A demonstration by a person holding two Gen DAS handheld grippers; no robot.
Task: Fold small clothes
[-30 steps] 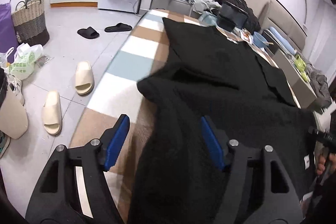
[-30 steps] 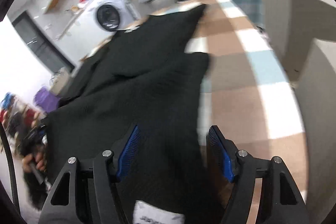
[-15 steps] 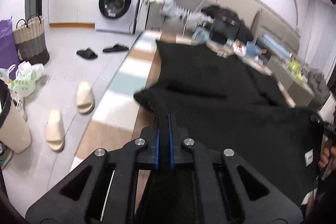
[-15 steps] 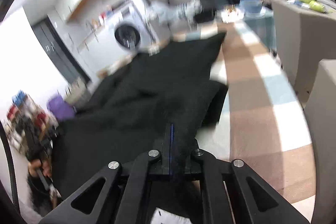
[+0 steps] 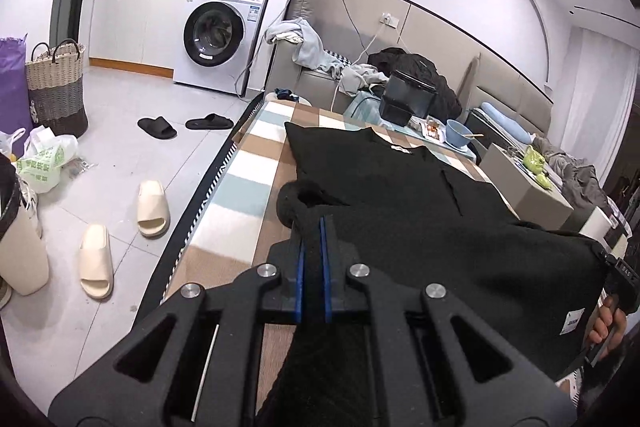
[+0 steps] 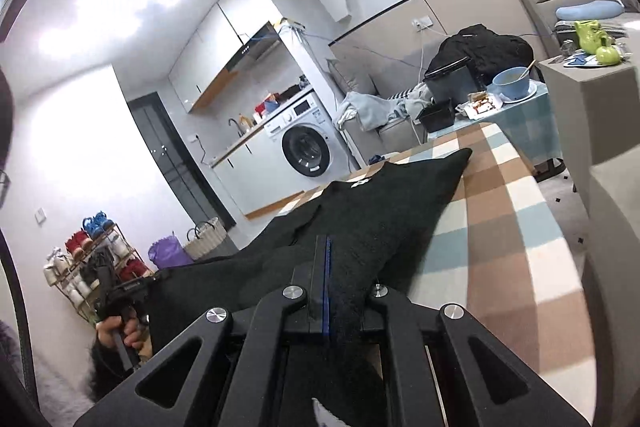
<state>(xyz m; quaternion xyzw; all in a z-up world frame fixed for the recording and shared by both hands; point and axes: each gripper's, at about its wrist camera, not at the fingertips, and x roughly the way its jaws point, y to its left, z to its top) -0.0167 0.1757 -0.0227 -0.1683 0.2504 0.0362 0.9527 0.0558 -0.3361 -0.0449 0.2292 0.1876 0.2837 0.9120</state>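
Hidden and unreadable items

My left gripper [image 5: 313,227] pads bury the black garment [image 5: 420,203] hem they clamp; beyond the garment, its white neck label [image 5: 401,148] is too small to read, and the frame edge crops my right hand [image 5: 606,327].

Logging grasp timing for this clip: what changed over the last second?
Both grippers closed: the left gripper and right gripper, open a second ago, now pinch the near edge of the black knit garment and have lifted it. Its far end still lies on the checked tablecloth.
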